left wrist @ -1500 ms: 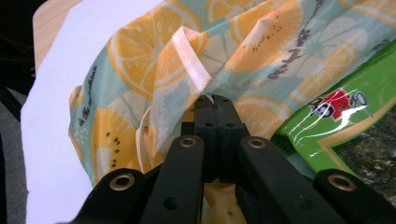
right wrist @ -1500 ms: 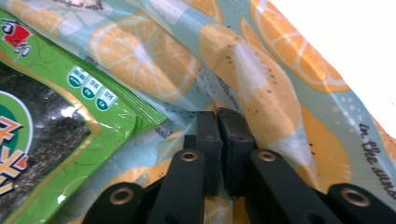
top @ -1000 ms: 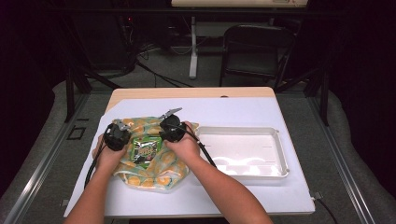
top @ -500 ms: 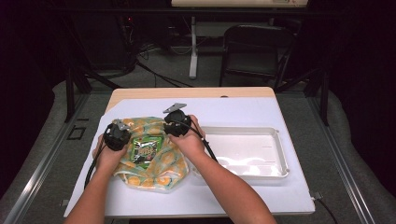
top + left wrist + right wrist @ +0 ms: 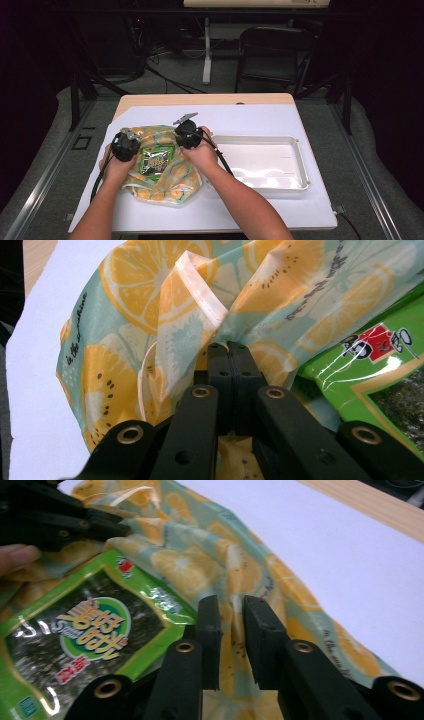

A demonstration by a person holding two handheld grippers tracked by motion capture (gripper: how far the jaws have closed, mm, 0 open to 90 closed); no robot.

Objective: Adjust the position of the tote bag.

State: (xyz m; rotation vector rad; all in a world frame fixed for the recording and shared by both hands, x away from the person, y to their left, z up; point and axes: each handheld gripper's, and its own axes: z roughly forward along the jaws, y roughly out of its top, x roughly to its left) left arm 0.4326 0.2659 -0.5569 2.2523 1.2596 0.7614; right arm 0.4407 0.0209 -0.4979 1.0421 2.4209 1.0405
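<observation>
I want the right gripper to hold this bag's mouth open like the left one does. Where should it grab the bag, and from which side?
Probably the bag's rim hem beside the green packet, opposite the left gripper's pinch. The right gripper, jaws just closing with a gap left, already straddles a fabric fold there. Come from the tray side: the hem is thin and raised.

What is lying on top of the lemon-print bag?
A green snack packet lies on the lemon-print bag, between the left tool and the right tool. Whatever is inside the bag is covered by its fabric.
</observation>
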